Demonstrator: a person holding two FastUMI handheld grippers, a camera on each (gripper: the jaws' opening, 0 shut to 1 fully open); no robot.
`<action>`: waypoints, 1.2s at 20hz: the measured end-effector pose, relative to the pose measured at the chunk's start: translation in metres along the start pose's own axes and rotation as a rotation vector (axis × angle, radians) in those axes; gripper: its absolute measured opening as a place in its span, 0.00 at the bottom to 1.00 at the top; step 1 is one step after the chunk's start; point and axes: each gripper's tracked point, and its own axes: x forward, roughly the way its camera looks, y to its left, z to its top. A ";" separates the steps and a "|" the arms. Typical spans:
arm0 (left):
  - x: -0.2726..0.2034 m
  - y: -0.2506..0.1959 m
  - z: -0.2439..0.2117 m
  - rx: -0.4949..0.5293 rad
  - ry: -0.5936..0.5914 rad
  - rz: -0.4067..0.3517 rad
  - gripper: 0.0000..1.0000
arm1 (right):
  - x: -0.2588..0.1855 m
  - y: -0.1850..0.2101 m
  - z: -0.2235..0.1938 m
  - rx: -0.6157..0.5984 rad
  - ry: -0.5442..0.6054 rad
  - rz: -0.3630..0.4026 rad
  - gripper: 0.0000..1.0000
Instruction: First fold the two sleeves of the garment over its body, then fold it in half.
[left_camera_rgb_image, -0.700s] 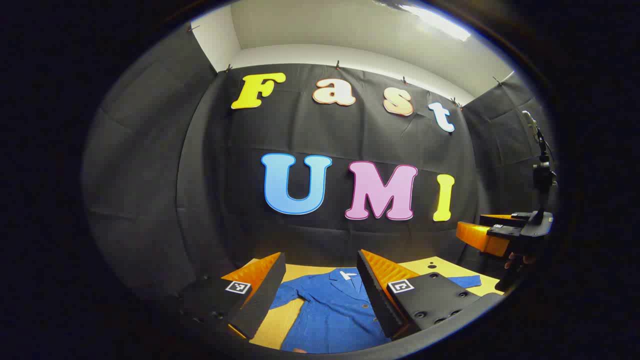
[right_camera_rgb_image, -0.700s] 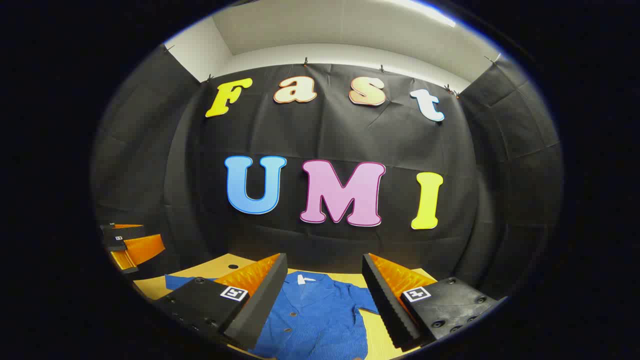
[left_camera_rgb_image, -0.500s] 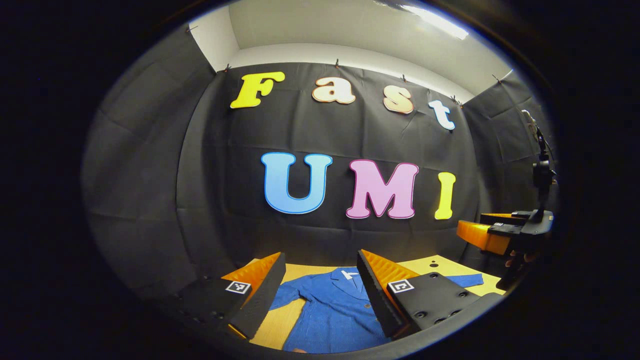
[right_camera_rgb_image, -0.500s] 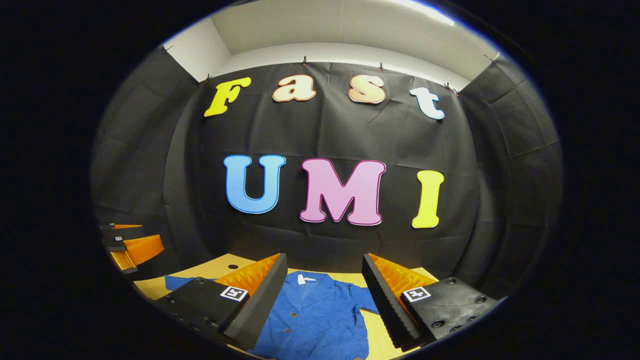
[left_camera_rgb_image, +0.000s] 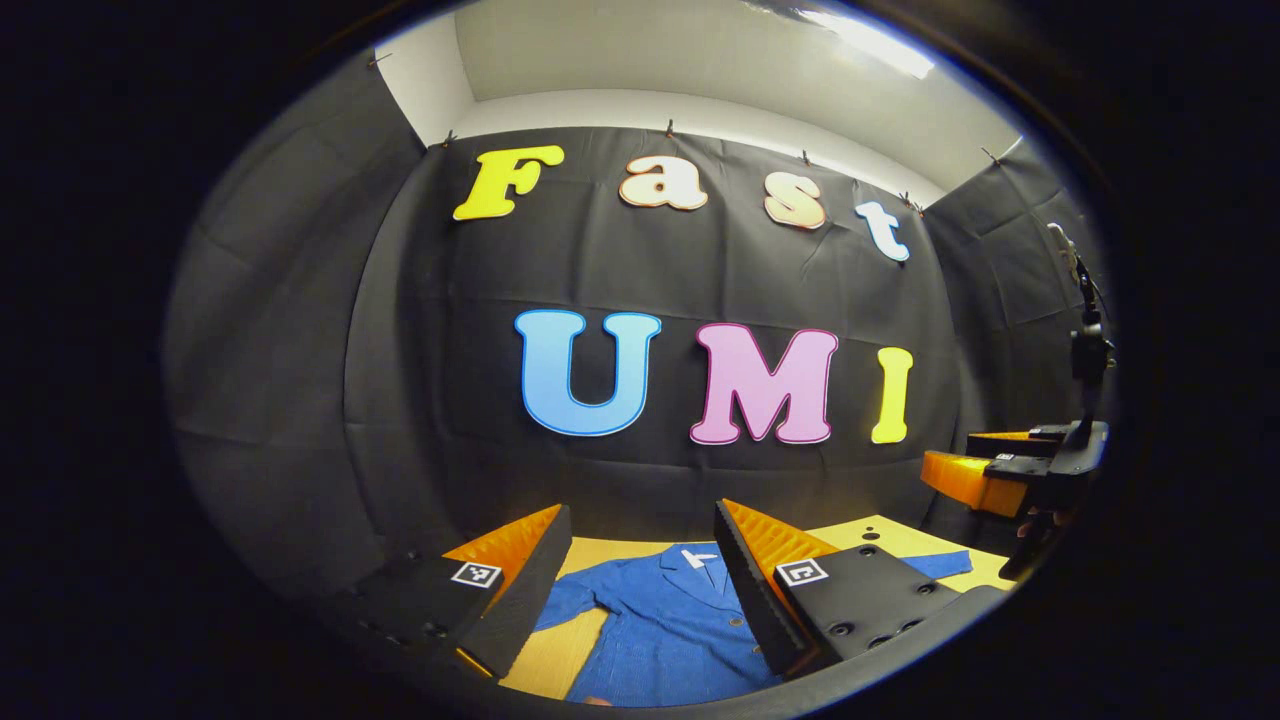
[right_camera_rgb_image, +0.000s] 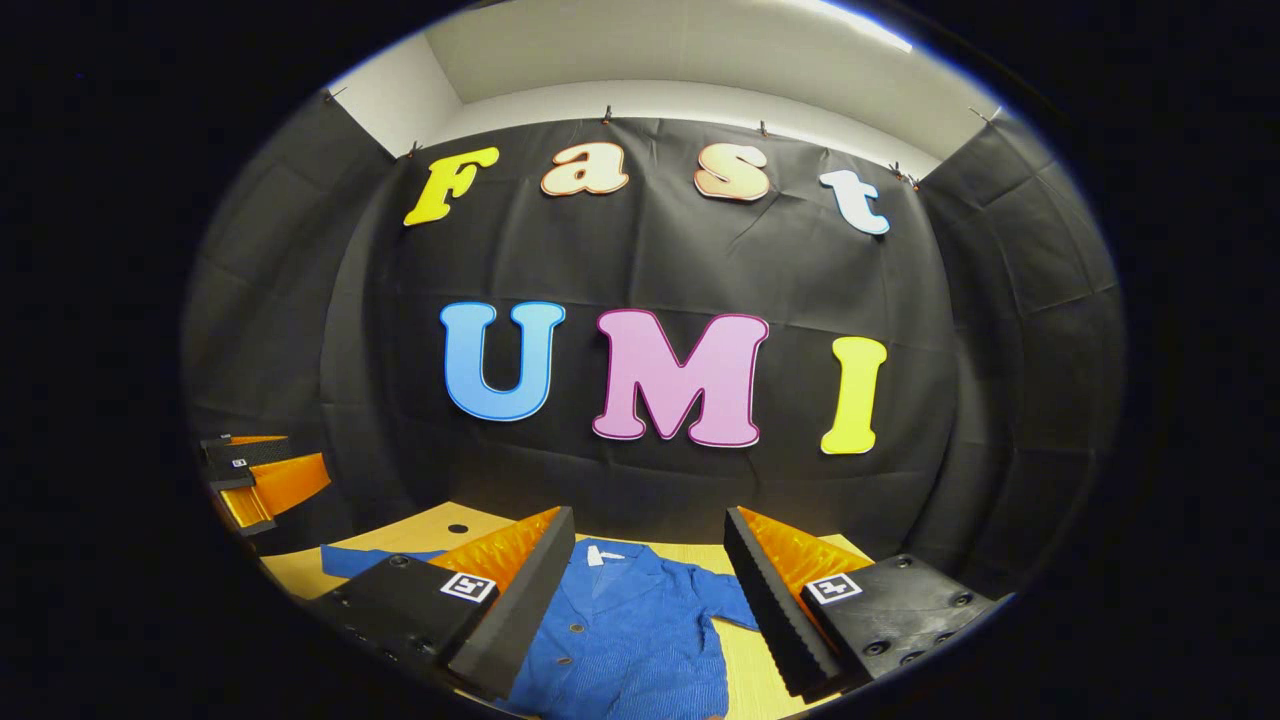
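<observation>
A: What differs from the frames half a second earlier?

B: Very little. In the left gripper view the wall drifts slightly leftward and a little more of the blue garment (left_camera_rgb_image: 660, 620) comes into sight; in the right gripper view the wall sits a touch higher. The garment itself lies unchanged.

A: Where does the garment lie?

B: Flat on the yellow-tan table (left_camera_rgb_image: 560, 655), collar toward the far wall, both short sleeves spread out to the sides and none folded over the body. In the right gripper view it (right_camera_rgb_image: 625, 640) shows between the fingers.

A: State of the grippers?

B: The left gripper (left_camera_rgb_image: 635, 590) is released, fingers wide apart above the garment and grasping nothing. The right gripper (right_camera_rgb_image: 650, 595) is likewise released and holds nothing. Each also appears at the edge of the other's view, held above the table: right gripper (left_camera_rgb_image: 985, 475), left gripper (right_camera_rgb_image: 255, 480).

A: Materials and shapes?

B: The garment is a finely ribbed, corduroy-like fabric with small round buttons down the front. The fingers are wedge-shaped with ridged inner faces; each carries a square marker (left_camera_rgb_image: 800, 572). The table has a small dark hole (right_camera_rgb_image: 457, 528).
</observation>
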 end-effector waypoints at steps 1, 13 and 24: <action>0.002 -0.001 0.000 -0.001 -0.001 -0.002 0.82 | 0.001 -0.002 0.000 -0.002 0.002 -0.003 0.95; 0.009 -0.011 -0.007 0.009 0.017 -0.016 0.82 | 0.013 -0.011 -0.015 0.004 0.038 -0.009 0.96; 0.007 -0.023 -0.018 -0.004 0.047 -0.006 0.82 | 0.058 -0.051 -0.052 0.005 0.113 -0.052 0.96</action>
